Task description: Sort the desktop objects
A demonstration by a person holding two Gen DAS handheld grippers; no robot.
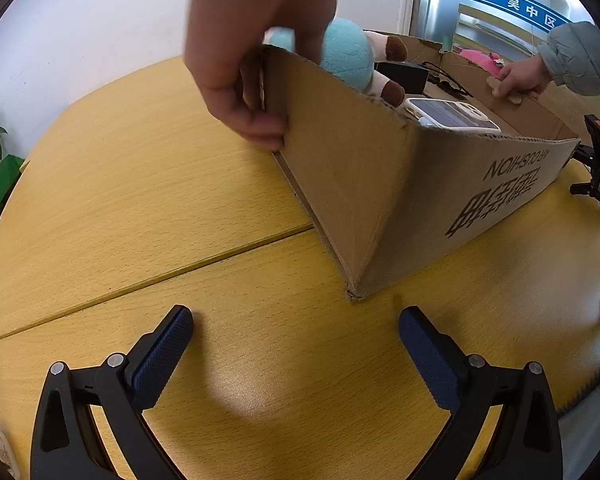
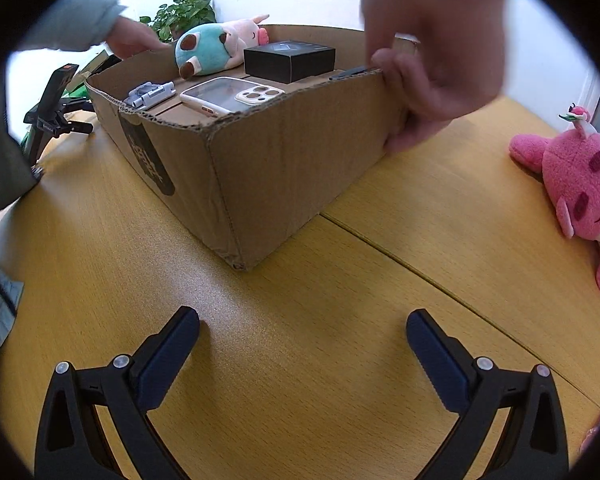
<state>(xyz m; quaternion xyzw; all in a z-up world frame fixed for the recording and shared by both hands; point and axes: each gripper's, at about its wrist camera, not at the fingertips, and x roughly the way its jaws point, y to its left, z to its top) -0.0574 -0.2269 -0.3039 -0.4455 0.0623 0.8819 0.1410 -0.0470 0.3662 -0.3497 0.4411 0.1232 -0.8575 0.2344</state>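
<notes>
— Both grippers first. Left gripper (image 1: 296,320): how do its jaws stand?

— Spread wide, nothing between them, only bare yellow wooden table (image 1: 120,184) below. The right gripper (image 2: 302,322) is the same: jaws fully apart, holding nothing, pointing down at the tabletop.

— And beyond the fingers?

— In the left wrist view, a corner of the cardboard box (image 1: 340,168) sits at about 12 o'clock from the gripper, close but apart from it. A bare hand (image 1: 252,52) grips the box wall at 11 o'clock. A second hand in a pale grey sleeve (image 1: 516,78) holds the far rim at 2 o'clock.

— What lies inside the box?

— From the right wrist view: a phone in a clear case (image 2: 230,96) lies flat near the front rim at 12 o'clock; a small grey metal stand (image 2: 150,94) lies just beside it at 11 o'clock. Behind them sit a black carton (image 2: 288,62) and a teal-and-white plush cow (image 2: 212,46) against the far wall.

— Anything outside the box?

— A pink plush bear (image 2: 580,188) lies on the table at 2 o'clock, well apart from the box. A black tripod (image 2: 54,116) stands at 10 o'clock, and a potted plant (image 2: 184,12) shows behind the box.
</notes>
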